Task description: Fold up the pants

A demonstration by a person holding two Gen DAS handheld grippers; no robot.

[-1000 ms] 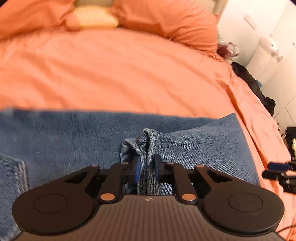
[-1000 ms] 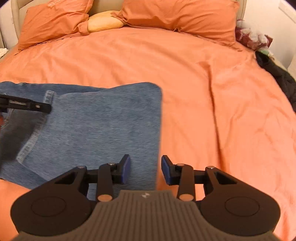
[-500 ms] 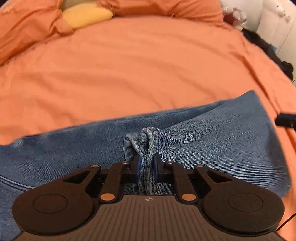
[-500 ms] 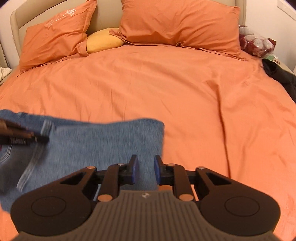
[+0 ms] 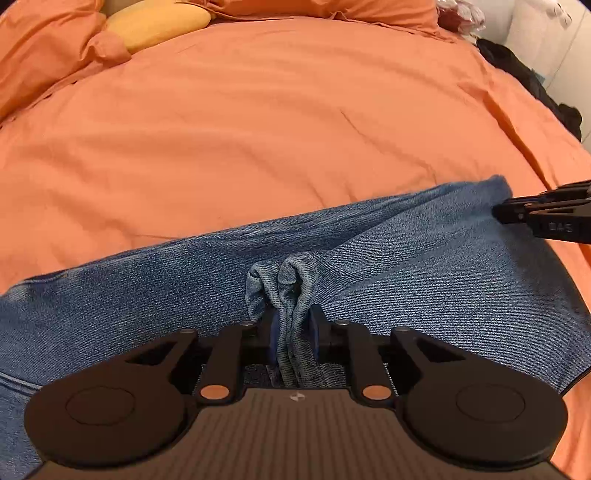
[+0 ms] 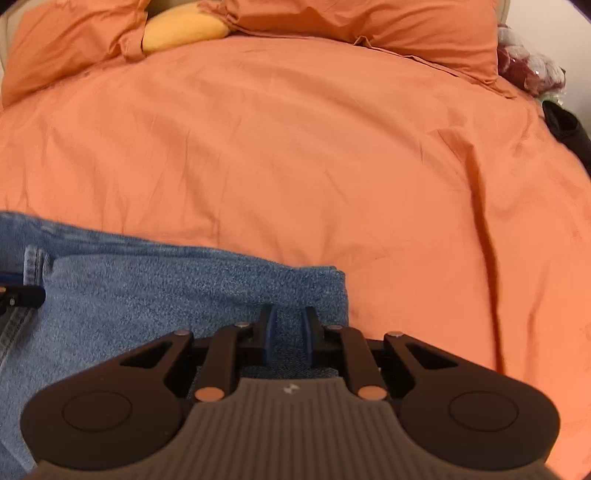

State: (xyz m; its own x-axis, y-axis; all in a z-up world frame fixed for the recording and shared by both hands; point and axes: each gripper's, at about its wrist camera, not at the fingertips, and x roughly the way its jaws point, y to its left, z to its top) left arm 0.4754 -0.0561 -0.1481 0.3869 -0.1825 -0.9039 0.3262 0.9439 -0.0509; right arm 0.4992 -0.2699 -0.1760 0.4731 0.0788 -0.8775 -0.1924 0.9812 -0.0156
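Note:
Blue denim pants lie flat across the near part of an orange bed cover. My left gripper holds a pinched-up ridge of denim between its blue pads; its jaws are opening slightly, though the cloth still fills the gap. Over the pants' right corner my right gripper points down with its jaws closing. Flat denim shows in its narrow gap, with no raised fold between the pads. The right gripper's tip shows at the pants' right edge. The left gripper's tip sits by a hem.
Two orange pillows and a yellow cushion lie at the head of the bed. Dark clothes and a dark red bundle sit along the right side. Beyond the pants the bed cover is bare orange cloth.
My right gripper moved left and down over the pants' right corner while its jaws narrowed. The left gripper rolled and dropped a little with the denim ridge, and its pads parted slightly.

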